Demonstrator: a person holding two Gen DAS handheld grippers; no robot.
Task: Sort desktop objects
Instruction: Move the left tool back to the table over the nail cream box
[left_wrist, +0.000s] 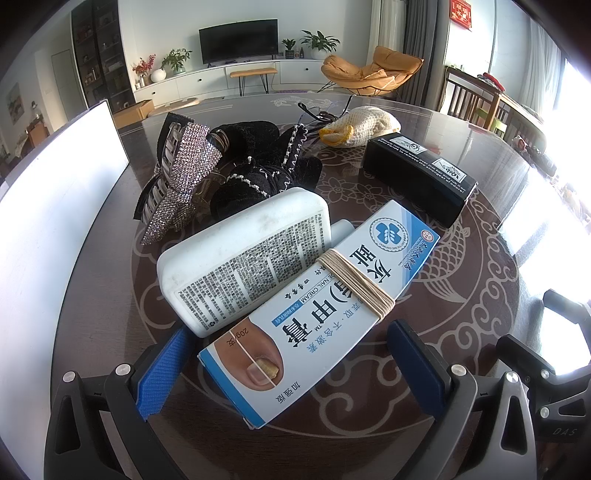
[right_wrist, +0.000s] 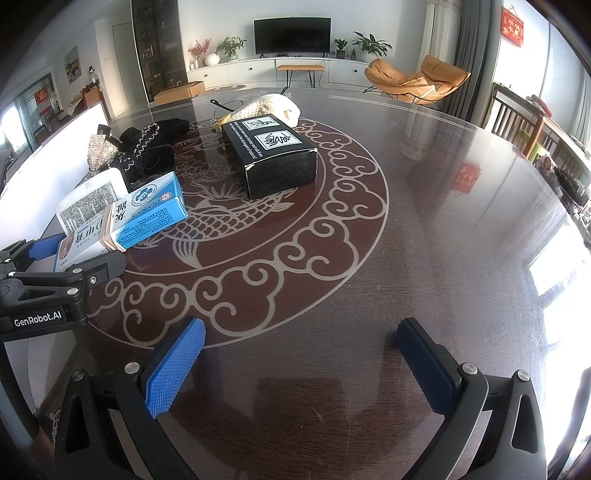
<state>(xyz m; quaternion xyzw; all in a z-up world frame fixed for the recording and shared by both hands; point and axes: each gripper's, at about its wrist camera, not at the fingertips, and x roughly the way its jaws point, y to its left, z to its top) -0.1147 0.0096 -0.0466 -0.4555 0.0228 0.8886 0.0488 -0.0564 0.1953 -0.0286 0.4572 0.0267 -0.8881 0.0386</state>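
A blue and white nail cream box (left_wrist: 314, 310) wrapped in rubber bands lies with its near end between the fingers of my left gripper (left_wrist: 291, 369), which is open around it. A white bottle (left_wrist: 243, 258) lies beside the box on its left. Behind them lie a rhinestone hair clip (left_wrist: 181, 177), black fabric hair accessories (left_wrist: 266, 162), a black carton (left_wrist: 417, 177) and a knitted cream pouch (left_wrist: 365, 125). My right gripper (right_wrist: 299, 365) is open and empty over bare table; its view shows the box (right_wrist: 147, 218), the black carton (right_wrist: 273, 155) and the left gripper (right_wrist: 55, 258).
A white storage bin (left_wrist: 55, 221) stands at the table's left side. The dark round table (right_wrist: 406, 221) has a fish and cloud pattern. Glasses (left_wrist: 321, 114) lie by the pouch. Dining chairs (left_wrist: 476, 103) stand at the far right.
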